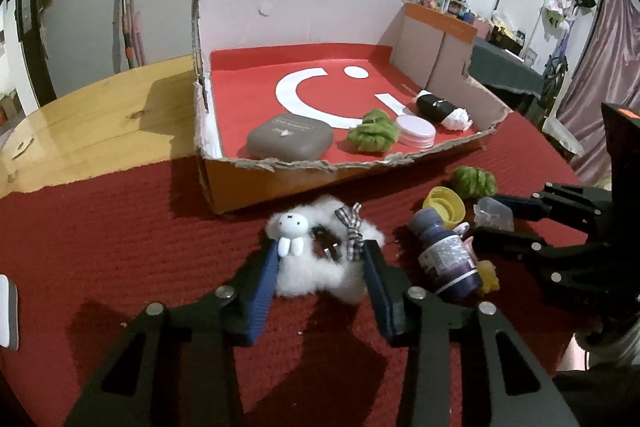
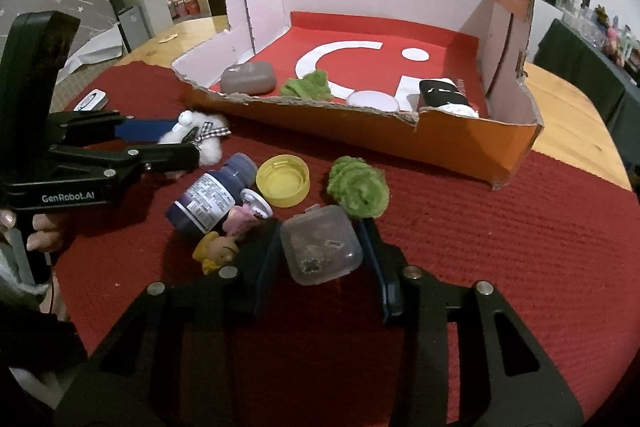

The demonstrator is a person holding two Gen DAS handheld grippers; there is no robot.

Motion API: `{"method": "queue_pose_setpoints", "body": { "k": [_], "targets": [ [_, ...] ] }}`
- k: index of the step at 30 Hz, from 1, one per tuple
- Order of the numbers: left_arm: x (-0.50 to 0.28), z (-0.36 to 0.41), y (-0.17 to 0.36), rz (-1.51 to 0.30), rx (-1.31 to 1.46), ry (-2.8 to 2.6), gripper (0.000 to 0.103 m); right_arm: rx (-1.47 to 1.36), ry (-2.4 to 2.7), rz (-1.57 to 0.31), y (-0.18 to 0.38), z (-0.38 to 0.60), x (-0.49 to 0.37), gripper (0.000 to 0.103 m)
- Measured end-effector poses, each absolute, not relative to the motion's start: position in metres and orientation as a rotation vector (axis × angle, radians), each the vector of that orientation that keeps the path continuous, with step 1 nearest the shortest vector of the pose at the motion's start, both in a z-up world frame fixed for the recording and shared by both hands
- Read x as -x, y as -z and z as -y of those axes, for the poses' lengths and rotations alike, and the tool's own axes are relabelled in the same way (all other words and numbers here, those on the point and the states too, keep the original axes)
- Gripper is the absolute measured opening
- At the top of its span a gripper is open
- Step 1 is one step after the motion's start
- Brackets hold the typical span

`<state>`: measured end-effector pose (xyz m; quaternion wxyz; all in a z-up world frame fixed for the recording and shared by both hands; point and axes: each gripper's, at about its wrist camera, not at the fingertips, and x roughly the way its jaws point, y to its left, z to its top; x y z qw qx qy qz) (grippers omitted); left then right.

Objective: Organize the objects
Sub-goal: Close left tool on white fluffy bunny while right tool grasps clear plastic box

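My left gripper [image 1: 322,249] is shut on a fluffy white hair clip [image 1: 304,279] with a small bunny and a checked bow, lying on the red cloth. The right wrist view shows that left gripper [image 2: 184,141] and the clip [image 2: 208,151] at the left. My right gripper [image 2: 320,231] is shut on a small clear plastic box [image 2: 320,247], its pads against both sides. The torn cardboard tray [image 1: 304,163] behind holds a grey case [image 1: 290,139], a green scrunchie [image 1: 372,131], a round tin [image 1: 416,131] and a black-and-white roll [image 1: 440,109].
Between the grippers lie a dark bottle [image 2: 208,199], a yellow cap [image 2: 282,187], a green scrunchie [image 2: 358,191] and a small yellow-haired figure [image 2: 216,251]. A white device [image 2: 92,101] rests at the cloth's far left. A hand [image 2: 40,231] grips the left handle.
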<state>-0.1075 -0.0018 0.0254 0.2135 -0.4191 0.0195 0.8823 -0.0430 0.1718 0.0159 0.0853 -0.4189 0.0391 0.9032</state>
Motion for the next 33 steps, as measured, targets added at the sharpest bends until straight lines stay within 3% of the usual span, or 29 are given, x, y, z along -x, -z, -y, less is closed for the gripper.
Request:
{"method": "queue_pose_setpoints", "body": {
  "k": [33],
  "targets": [
    [0.082, 0.006, -0.056, -0.044, 1.054, -2.473, 0.043, 1.17, -2.729, -0.167, -0.039, -0.17, 0.026, 0.038]
  ]
}}
